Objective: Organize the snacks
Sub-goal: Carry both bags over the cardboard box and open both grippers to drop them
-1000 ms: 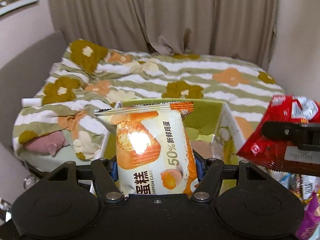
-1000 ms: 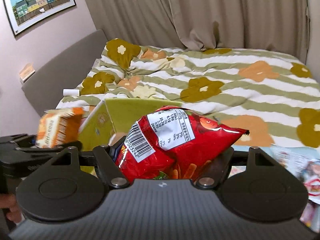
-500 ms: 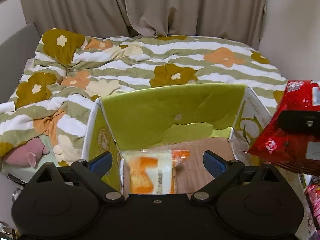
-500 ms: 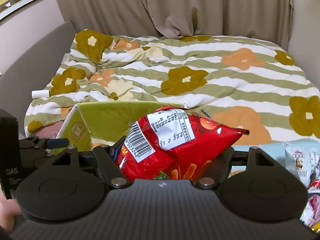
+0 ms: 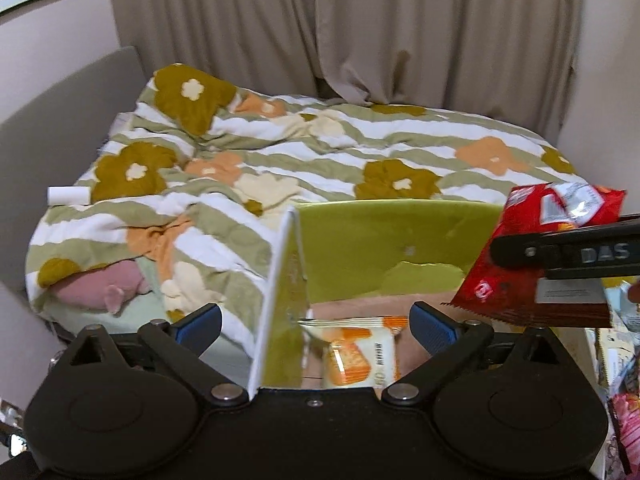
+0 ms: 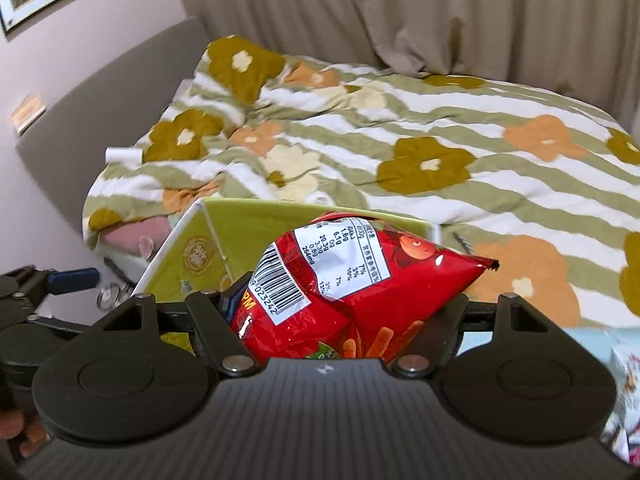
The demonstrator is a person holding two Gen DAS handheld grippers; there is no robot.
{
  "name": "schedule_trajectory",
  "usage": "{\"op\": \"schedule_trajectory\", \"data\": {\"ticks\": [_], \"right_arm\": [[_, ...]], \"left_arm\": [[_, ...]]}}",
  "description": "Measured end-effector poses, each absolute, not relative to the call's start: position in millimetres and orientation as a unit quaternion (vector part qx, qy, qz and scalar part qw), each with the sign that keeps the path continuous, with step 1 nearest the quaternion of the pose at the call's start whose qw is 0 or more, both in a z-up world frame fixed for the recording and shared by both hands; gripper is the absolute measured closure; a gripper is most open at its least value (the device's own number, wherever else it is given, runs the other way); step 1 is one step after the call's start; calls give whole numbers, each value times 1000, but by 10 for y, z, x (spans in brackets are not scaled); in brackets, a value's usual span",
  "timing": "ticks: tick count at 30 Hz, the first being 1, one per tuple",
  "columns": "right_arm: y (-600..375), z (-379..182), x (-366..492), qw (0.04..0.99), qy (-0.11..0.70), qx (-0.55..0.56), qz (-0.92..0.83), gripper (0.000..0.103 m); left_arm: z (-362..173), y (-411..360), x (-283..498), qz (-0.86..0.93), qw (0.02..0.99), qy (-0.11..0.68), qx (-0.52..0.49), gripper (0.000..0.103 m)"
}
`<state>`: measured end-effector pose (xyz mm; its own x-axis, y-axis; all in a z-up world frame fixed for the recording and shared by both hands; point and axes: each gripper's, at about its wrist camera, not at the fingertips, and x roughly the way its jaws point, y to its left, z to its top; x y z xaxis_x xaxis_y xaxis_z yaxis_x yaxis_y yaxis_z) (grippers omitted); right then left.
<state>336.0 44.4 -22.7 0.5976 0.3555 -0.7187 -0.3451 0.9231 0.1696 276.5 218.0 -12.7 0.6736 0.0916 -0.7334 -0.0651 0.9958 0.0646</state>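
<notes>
A pink soft toy (image 5: 102, 286) lies on the bed (image 5: 320, 160). Next, the left gripper (image 5: 316, 322) has its jaws wide apart over the green box (image 5: 384, 248). The cake pack (image 5: 360, 354) lies inside. The right gripper (image 6: 344, 320) squeezes the red snack bag (image 6: 360, 280).

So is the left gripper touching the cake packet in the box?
Apart. The left wrist view shows the left gripper open, both pads clear of the cake packet lying on the box floor.
</notes>
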Motion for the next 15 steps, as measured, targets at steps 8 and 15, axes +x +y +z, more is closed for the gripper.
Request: {"op": "schedule_trajectory", "data": {"ticks": [8, 15], "right_arm": [[720, -499, 3663, 870, 433, -3, 235, 12], [707, -594, 3663, 874, 432, -23, 220, 0]], "left_arm": [[-216, 2281, 2721, 62, 912, 406, -19, 1], [-222, 2278, 2638, 87, 915, 393, -10, 1]]}}
